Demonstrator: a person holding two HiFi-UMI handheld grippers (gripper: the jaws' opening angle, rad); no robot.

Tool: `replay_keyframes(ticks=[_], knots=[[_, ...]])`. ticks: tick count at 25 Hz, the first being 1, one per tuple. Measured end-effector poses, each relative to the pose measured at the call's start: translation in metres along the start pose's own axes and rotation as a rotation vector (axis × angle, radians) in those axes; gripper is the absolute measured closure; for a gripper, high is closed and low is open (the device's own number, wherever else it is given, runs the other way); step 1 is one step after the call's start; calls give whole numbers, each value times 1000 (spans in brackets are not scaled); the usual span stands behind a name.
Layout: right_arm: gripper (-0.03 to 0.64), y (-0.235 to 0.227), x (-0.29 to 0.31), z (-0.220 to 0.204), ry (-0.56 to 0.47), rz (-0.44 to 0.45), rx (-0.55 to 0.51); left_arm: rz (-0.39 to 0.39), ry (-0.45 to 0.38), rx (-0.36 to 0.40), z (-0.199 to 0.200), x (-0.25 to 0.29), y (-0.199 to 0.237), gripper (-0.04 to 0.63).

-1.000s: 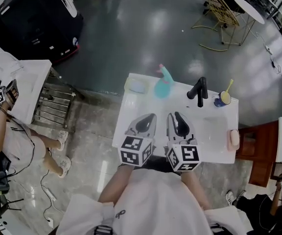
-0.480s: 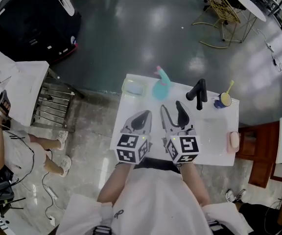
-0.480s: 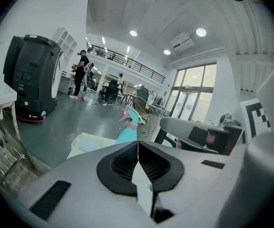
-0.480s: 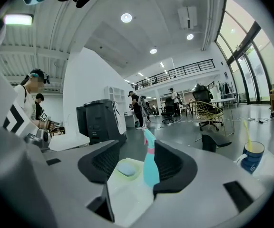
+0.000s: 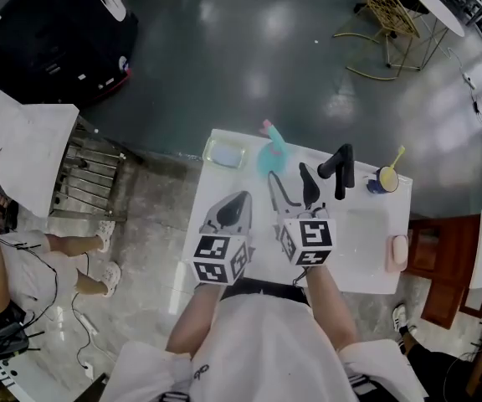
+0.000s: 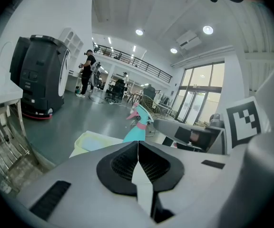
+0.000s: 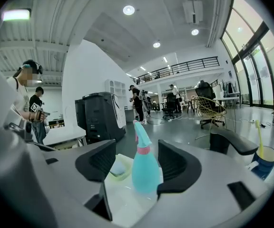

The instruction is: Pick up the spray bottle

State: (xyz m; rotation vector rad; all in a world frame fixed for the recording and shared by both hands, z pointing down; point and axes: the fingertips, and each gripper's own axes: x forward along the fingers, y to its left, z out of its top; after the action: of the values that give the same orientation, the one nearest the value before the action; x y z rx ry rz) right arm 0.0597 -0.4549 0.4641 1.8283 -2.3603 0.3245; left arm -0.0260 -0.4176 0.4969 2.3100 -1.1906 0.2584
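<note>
The white table (image 5: 362, 237) is filling the middle of the head view, with the person standing at its lower edge. The right gripper (image 5: 289, 177) is reaching up the frame, its jaws wide and having just been opening, and nothing is pressed between them. The left gripper (image 5: 243, 199) is hanging back at lower left of it, jaws together and empty. A black tap (image 5: 339, 164) is standing just right of the open jaws. The bottle (image 5: 272, 153), teal with a pink collar, is standing upright at upper centre near the table's far edge, just ahead of the tips. In the right gripper view it is showing in the gap, its right flank behind the right-hand jaw. A pale tray (image 5: 227, 152) is lying just left of it.

As I'm judging it, the danger is an off-centre approach. One jaw could be meeting the tall bottle first, tipping it onto the tray or shoving it off the far edge. A swing rightward could be clipping the tap.
</note>
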Motion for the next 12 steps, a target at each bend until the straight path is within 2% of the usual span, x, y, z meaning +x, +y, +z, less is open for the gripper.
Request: replay_keyframes(ticks=[6, 12], knots=[[319, -4, 28, -13, 37, 44, -42, 106, -27, -30, 1, 5, 18, 569], [290, -8, 54, -31, 75, 58, -50, 124, -11, -41, -2, 15, 26, 569]])
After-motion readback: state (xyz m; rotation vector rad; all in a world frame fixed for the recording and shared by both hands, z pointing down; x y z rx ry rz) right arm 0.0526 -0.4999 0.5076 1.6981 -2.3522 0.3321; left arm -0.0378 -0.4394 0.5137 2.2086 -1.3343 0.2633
